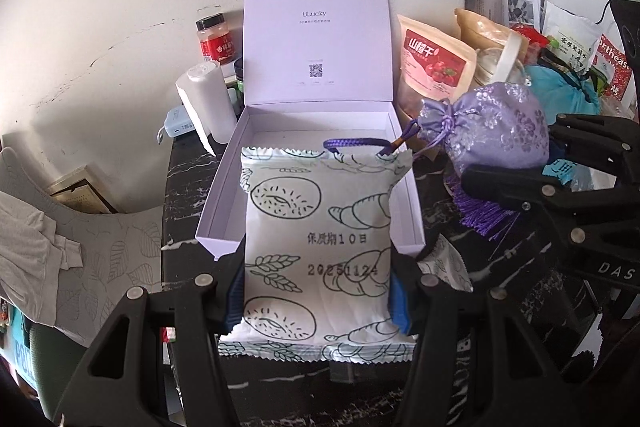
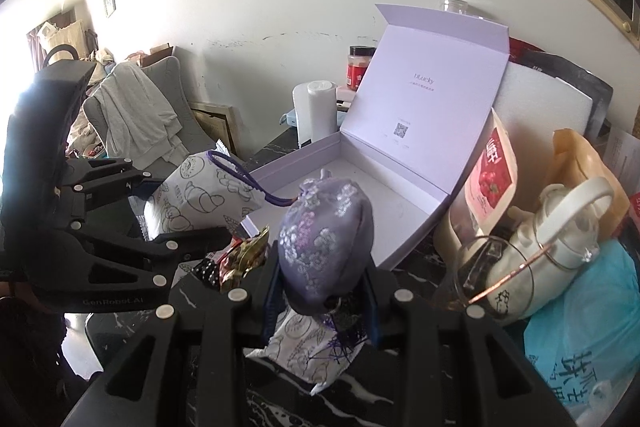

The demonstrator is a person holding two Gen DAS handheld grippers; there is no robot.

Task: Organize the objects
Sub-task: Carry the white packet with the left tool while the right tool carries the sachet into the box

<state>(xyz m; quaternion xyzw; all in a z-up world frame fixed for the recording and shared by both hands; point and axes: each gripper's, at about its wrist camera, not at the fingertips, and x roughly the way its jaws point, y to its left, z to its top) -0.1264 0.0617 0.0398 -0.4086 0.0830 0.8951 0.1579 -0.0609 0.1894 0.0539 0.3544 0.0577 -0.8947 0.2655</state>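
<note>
Left gripper is clamped on a white snack packet, lower centre of frame. Right gripper is pinched on a purple sachet. Open lilac box is seen just behind, on black marble tabletop; cluttered pouches at right, white wall upper left.
</note>
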